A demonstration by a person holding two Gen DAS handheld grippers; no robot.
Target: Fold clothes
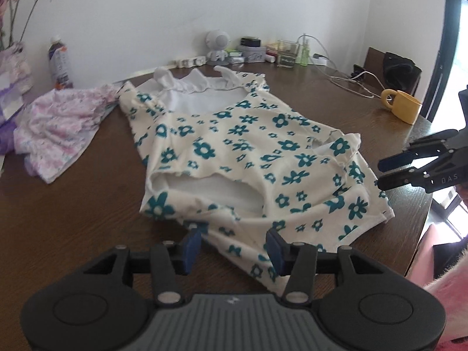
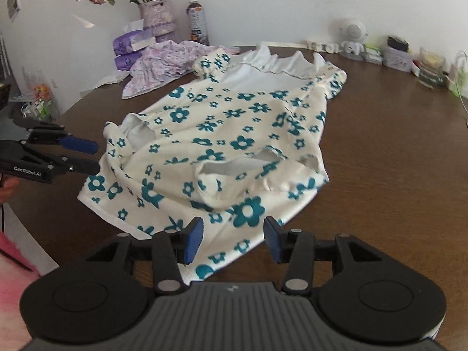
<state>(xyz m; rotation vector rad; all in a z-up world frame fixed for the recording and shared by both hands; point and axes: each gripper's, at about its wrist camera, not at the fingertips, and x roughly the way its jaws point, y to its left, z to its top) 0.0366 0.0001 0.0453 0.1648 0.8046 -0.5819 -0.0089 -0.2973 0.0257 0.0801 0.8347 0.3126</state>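
Note:
A cream top with teal flowers (image 1: 248, 146) (image 2: 222, 140) and a white ruffled collar (image 1: 193, 84) lies rumpled on the dark wooden table (image 1: 73, 234), its collar toward the wall. My left gripper (image 1: 234, 248) is open at the garment's near hem, with cloth lying between and below its blue pads (image 1: 191, 248). My right gripper (image 2: 234, 239) is open over another near edge of the same top. Each gripper shows in the other's view: the right one (image 1: 386, 172) at the top's right side, the left one (image 2: 93, 156) by its left side, both with jaws apart.
A pink-lilac floral garment (image 1: 64, 128) lies crumpled to the left. A bottle (image 1: 60, 64), tissue packs (image 2: 131, 49) and a flower vase (image 2: 156, 14) stand behind it. A yellow mug (image 1: 402, 105), cables (image 1: 345, 82) and small clutter (image 1: 257, 52) line the back. The table edge (image 1: 421, 234) curves at right.

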